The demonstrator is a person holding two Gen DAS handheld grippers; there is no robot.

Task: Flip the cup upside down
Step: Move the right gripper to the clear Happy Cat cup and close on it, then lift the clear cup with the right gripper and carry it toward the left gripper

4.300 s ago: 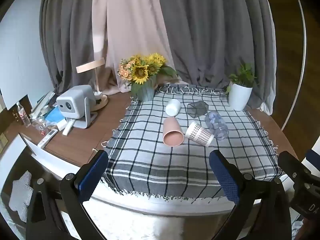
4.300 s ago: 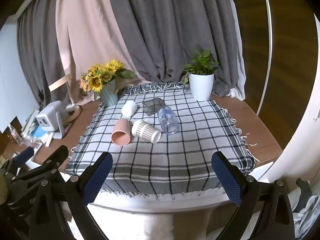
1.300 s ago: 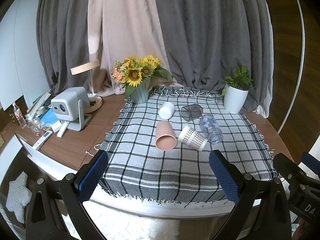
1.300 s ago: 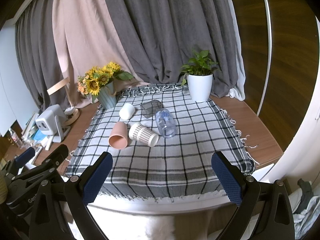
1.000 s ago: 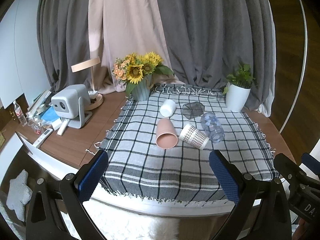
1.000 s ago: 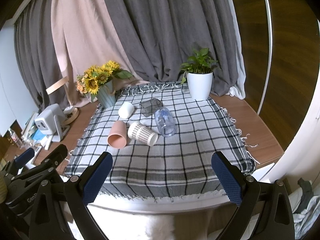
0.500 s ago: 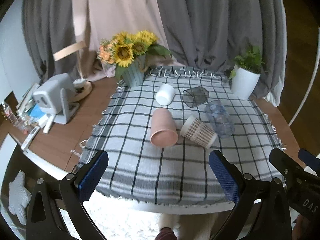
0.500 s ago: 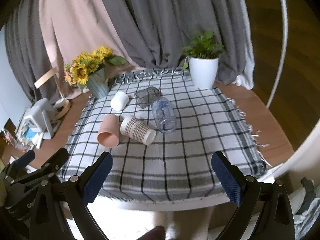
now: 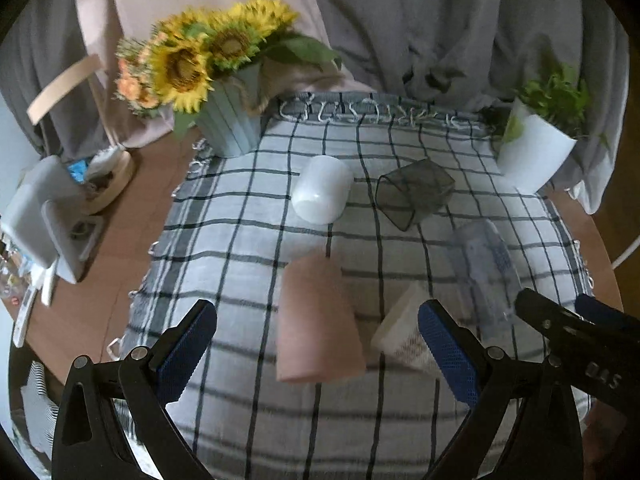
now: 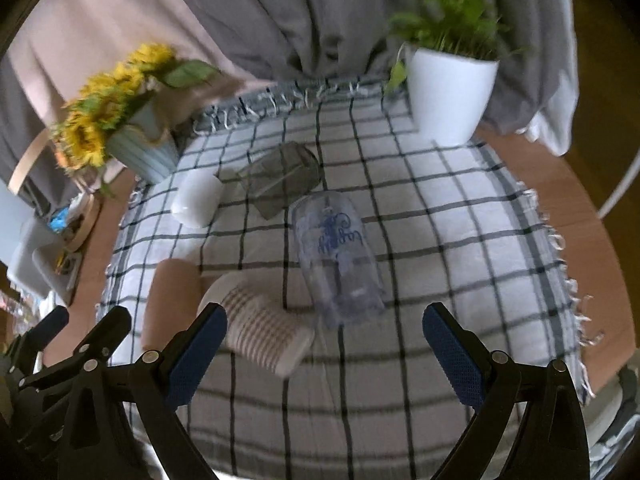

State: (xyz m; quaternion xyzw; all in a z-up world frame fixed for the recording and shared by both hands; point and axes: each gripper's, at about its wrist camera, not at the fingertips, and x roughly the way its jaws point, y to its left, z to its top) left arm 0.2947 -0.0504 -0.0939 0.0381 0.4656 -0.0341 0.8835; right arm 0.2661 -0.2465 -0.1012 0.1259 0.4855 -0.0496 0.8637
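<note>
We hold our left tongs (image 9: 316, 346) spread wide and empty above the checked cloth (image 9: 248, 240) on the counter, with the pink cup (image 9: 318, 320) lying on its side at twelve o'clock between the blue pads. Our right tongs (image 10: 324, 350) are equally wide and grip nothing; the clear cup (image 10: 338, 258) lies on its side at twelve o'clock, the patterned paper cup (image 10: 260, 328) at ten o'clock beside the left pad.
</note>
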